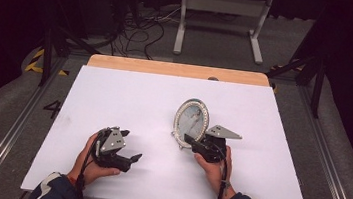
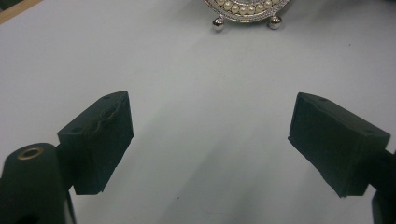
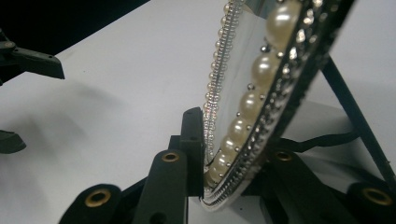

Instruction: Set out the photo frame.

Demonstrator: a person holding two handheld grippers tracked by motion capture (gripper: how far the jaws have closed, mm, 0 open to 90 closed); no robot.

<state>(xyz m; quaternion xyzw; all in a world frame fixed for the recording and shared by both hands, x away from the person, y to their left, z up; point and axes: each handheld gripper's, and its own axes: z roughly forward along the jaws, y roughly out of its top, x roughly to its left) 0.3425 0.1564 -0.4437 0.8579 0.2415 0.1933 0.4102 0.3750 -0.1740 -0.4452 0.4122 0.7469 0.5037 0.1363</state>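
Oval pearl-rimmed frame (image 1: 191,124) stands upright on the white table (image 1: 129,99), right of centre, near the person's side. Long axis roughly vertical, tilted back a bit on its rear strut (image 3: 355,116). Glass face points toward the table's left front, i.e. toward the left gripper (image 1: 117,149). In the left gripper view its two ball feet (image 2: 217,23) sit on the tabletop w/ the bottom pearl rim just above them.

No containers on the table. The frame holds a picture behind the glass; details too small to tell.

Right gripper (image 1: 194,143): held in the right hand (image 1: 214,167), at the frame's lower right edge. In the right gripper view the jaws sit either side of the rim, one pad flat against the glass side, the other behind the beaded edge, so pinching the frame low on its rim.

Left gripper: in the left hand (image 1: 88,162), well apart from the frame, over bare table at the left front. Jaws spread wide, nothing btwn the pads (image 2: 100,140), just white tabletop
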